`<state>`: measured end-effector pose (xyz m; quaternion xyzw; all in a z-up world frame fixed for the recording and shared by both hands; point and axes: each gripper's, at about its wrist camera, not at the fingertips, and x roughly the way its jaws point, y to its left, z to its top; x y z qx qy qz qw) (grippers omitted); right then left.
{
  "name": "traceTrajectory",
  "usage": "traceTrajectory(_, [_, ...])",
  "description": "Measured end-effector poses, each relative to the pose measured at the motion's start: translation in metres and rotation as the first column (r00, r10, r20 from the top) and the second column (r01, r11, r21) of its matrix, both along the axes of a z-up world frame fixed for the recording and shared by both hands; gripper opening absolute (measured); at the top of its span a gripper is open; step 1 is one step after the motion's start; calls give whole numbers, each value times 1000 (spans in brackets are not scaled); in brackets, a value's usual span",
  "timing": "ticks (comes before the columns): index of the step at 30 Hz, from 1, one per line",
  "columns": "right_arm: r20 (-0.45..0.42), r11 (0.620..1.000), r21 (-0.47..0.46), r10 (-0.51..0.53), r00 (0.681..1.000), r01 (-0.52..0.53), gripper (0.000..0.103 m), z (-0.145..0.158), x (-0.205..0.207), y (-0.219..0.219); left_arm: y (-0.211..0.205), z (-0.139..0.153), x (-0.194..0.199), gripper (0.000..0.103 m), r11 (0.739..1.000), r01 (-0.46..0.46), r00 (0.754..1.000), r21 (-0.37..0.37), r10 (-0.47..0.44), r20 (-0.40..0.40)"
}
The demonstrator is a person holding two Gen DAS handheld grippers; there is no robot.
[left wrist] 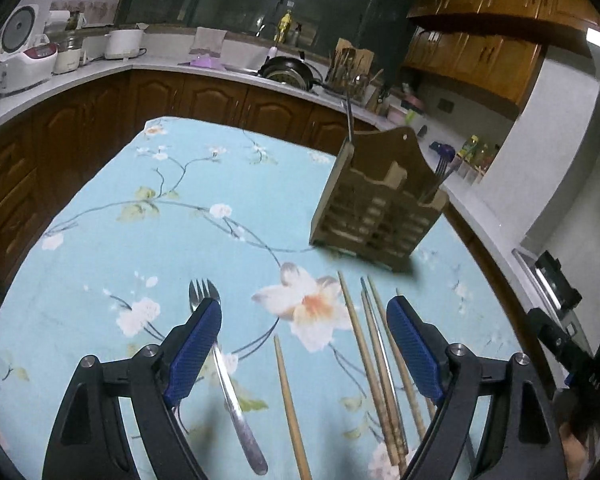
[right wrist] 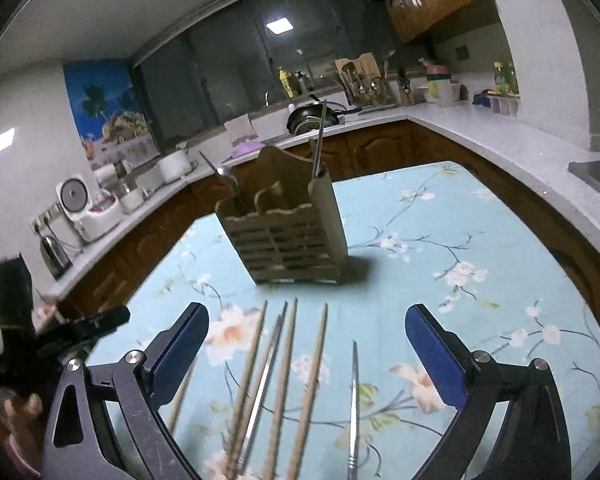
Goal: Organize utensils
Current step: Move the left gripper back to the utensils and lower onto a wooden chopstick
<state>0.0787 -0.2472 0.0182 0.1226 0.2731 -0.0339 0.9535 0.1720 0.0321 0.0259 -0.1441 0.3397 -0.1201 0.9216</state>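
Kitchen counters ring a table under a pale blue floral cloth (left wrist: 100, 240), where a slatted wooden utensil caddy (left wrist: 376, 216) already holds what appears to be a fork. Left gripper (left wrist: 304, 320) and right gripper (right wrist: 306, 330) hover wide open, empty, above a loose steel fork (left wrist: 228, 380) and bunched wooden chopsticks (right wrist: 284, 380); a careless pinch could scatter them.

Bare tablecloth (left wrist: 112, 248) left of the wooden holder (left wrist: 376, 216); chopsticks (left wrist: 376, 360) and fork (left wrist: 228, 380) crowd the near edge.
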Motion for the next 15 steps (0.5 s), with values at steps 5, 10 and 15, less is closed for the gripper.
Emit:
traceTrajectory(5, [-38,1000,20,4,999,-3,99,-12,3,-4,-4,0,2,85,1000,8,1000,17,-8,-25])
traceTrajectory(10, [-57,1000,17,9,998,-8,91,-13,11,-8,-9,-1,13,84,999,15,999,39,-14,-44])
traceTrajectory(15, [-97,999,47,11,995,-7,69,-19,25,-17,-19,-4,32,83,998,25,997,59,-21,-69])
